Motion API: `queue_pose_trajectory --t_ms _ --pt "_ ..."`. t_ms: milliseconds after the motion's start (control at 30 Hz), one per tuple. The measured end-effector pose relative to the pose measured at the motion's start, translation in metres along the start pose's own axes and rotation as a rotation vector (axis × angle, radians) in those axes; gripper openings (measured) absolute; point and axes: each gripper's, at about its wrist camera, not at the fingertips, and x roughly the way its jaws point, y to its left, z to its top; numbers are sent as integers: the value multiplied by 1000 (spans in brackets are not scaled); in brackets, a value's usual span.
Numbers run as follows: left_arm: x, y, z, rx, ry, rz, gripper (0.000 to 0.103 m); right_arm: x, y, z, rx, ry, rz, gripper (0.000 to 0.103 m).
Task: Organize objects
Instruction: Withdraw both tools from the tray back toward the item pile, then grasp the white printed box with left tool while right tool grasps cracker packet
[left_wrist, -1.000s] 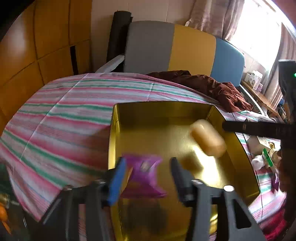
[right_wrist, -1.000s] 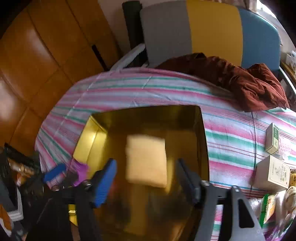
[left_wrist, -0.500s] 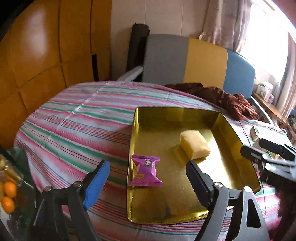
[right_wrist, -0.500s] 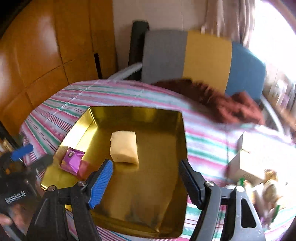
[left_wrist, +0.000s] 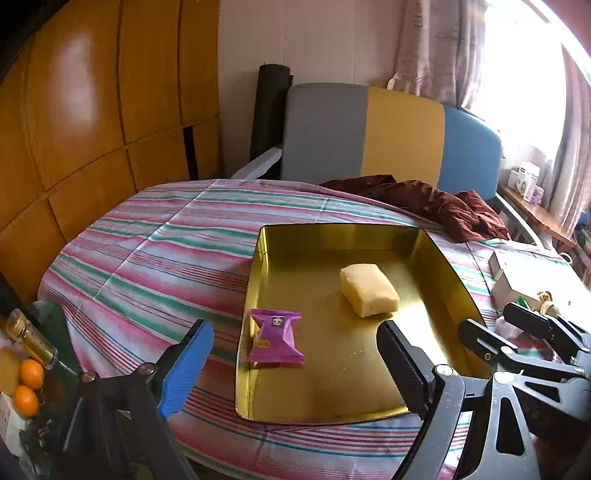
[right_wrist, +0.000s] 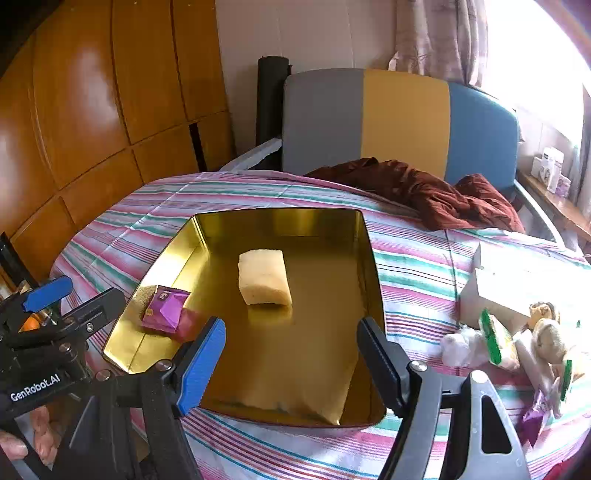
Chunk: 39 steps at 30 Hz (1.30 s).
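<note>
A gold tray (left_wrist: 448, 266) (right_wrist: 371, 266) lies on the striped tablecloth. In it are a purple snack packet (left_wrist: 275, 338) (right_wrist: 165, 309) at the left front and a pale yellow cake (left_wrist: 368, 288) (right_wrist: 264, 277) near the middle. My left gripper (left_wrist: 295, 365) is open and empty, held back above the tray's front edge; it also shows in the right wrist view (right_wrist: 70, 295). My right gripper (right_wrist: 291, 354) is open and empty over the tray's front; it also shows in the left wrist view (left_wrist: 506, 328).
Several loose snacks (right_wrist: 517, 343) and white boxes (right_wrist: 517, 280) (left_wrist: 524, 273) lie on the cloth right of the tray. A dark red cloth (right_wrist: 417, 192) lies at the back by a chair (right_wrist: 369, 122). Oranges (left_wrist: 29, 384) and a bottle (left_wrist: 31, 338) sit low at the left.
Both grippers let go of their items into the tray, opened wide, and pulled back and up. The packet and the cake now lie still in the tray.
</note>
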Motion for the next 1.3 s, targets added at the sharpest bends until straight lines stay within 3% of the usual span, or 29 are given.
queue_pose_trajectory --t_ms 733,1133,1300 --pt "-16 -46 -2 150 -55 -33 97 -16 -45 -13 108 -5 -63 75" --pt "-11 -97 -4 291 -40 -159 97 -27 -116 -27 276 41 -130 75" --pt "-7 -117 -2 337 -36 -207 97 -49 -166 -35 365 43 -210 75"
